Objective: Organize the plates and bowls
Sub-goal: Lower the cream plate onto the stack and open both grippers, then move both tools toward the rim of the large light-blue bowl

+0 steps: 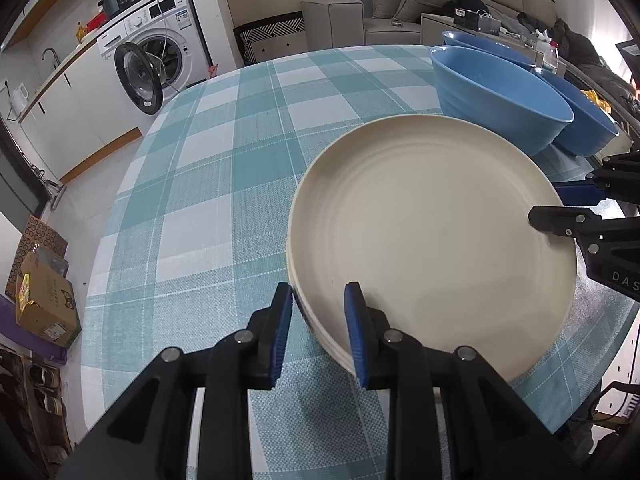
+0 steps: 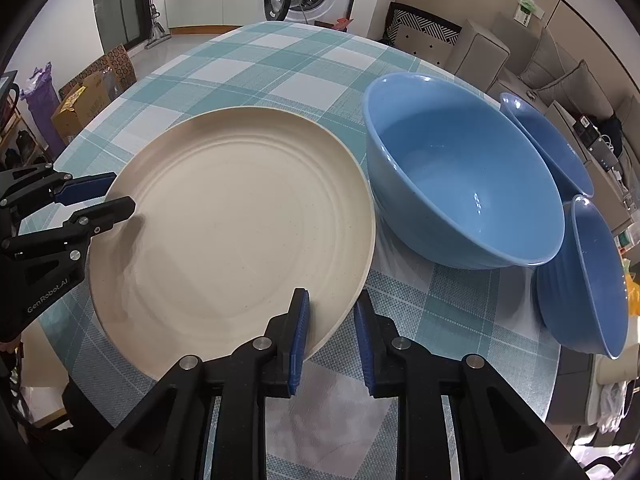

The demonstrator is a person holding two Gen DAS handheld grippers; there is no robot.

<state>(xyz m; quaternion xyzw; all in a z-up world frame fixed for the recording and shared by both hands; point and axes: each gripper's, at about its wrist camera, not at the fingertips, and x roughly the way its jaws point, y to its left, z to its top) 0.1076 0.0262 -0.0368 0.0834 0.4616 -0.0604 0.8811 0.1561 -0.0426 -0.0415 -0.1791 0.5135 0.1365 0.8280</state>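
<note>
The cream plates (image 2: 240, 220) sat in the middle of the checked tablecloth (image 1: 200, 160). From the layered rims on the left-hand side it looked like a small stack, not one dish. Reading the stack as a clock from the right-hand camera, the right gripper (image 2: 330, 320) stood over the rim at about five o'clock and the left gripper (image 1: 320, 320) at about nine. Each had one finger inside the lip and one outside. Both pairs of jaws were only slightly apart and straddled the rim without visibly pinching it.

I judged the plates stiff, glazed and fairly heavy together (the sort of thing that chips if it slides). The raised lip was the only sensible place to hold them, and opposite sides would balance the load better than these two spots.

Room was tight at two o'clock, where the big blue bowl (image 2: 460, 184) sat just beside the rim. Two more blue bowls (image 2: 560, 148) crowded in beyond it, leaning near the table's edge. From ten to twelve o'clock the cloth lay bare, and that looked like the free side.
</note>
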